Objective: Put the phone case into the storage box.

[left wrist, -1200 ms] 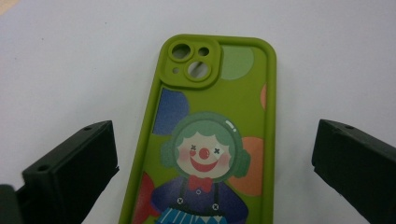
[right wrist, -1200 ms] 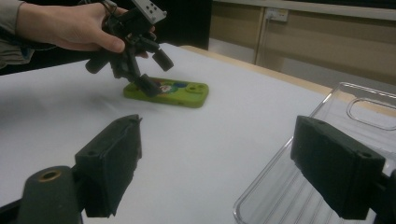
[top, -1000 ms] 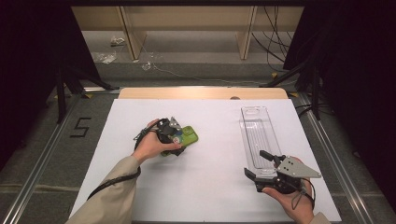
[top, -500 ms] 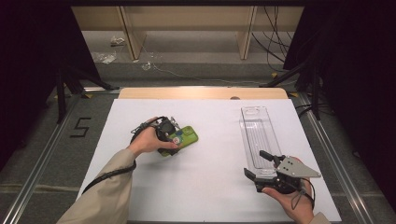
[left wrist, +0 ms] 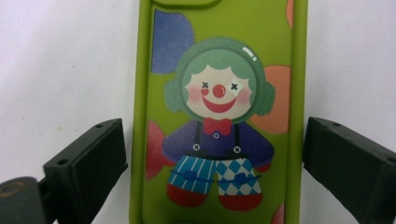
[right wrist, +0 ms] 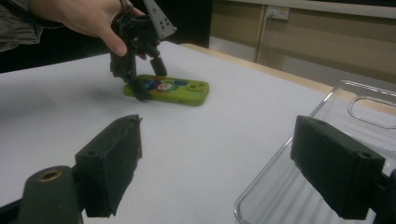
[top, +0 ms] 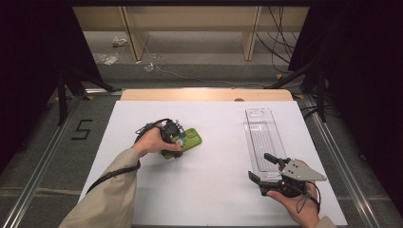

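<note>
A green phone case (top: 189,139) with a clown picture lies flat on the white table, left of centre. My left gripper (top: 173,146) points down onto its near end. In the left gripper view the case (left wrist: 219,93) lies between the two black jaws, which straddle its long edges with thin gaps, so this gripper (left wrist: 215,163) is open. A clear plastic phone case (top: 260,135) lies lengthwise at the right. My right gripper (top: 259,166) hovers open at its near end, nothing between the jaws (right wrist: 215,163). From there the left gripper (right wrist: 144,84) and the green case (right wrist: 182,93) show farther off.
White paper covers the table (top: 214,190), with a wooden strip (top: 204,95) along the far edge. Metal rails run along both sides. Beyond the table are floor, cables and wooden legs. Open surface lies between the two cases.
The left forearm has come further into the picture and the left gripper has shifted slightly over the green case. The case and the right gripper have stayed put.
</note>
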Available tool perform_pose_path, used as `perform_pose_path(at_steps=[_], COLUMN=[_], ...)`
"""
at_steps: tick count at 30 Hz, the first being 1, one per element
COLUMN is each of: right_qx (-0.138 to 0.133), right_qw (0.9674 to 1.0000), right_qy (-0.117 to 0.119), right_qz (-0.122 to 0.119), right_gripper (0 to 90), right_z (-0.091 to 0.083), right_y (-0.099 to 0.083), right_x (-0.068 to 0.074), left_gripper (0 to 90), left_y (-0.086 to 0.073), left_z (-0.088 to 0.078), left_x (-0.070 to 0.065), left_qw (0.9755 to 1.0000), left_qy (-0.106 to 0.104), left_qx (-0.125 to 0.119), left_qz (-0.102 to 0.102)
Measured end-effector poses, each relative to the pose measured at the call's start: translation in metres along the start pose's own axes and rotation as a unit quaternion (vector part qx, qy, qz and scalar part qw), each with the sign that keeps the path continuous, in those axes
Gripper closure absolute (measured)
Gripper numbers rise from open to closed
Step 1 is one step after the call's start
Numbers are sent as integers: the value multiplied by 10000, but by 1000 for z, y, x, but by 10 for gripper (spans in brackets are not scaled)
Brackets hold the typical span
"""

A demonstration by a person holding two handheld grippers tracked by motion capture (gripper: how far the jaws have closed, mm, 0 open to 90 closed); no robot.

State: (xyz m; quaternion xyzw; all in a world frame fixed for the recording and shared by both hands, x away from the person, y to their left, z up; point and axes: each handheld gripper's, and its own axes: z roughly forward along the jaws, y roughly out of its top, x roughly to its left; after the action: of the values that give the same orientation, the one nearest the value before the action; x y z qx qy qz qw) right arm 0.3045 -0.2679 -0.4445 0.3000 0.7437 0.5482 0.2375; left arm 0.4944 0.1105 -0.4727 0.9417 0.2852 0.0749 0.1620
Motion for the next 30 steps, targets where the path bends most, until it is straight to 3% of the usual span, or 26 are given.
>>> perform_pose_path(at_steps=[12, 17, 30], right_qx=[8, 16, 14], right_qw=[10000, 10000, 10000], right_qy=[14, 23, 40], right_qz=[-2, 0, 10], right_gripper=[175, 175, 175], right_z=[0, 1, 1], right_y=[0, 0, -1], right_x=[0, 0, 0], left_gripper=[24, 28, 150], left_y=[1, 4, 10], left_z=[4, 4, 0], left_x=[8, 7, 5], left_qw=[9994, 9994, 9986], left_qy=[-255, -224, -254], left_qx=[131, 219, 439], left_qz=[-196, -179, -157])
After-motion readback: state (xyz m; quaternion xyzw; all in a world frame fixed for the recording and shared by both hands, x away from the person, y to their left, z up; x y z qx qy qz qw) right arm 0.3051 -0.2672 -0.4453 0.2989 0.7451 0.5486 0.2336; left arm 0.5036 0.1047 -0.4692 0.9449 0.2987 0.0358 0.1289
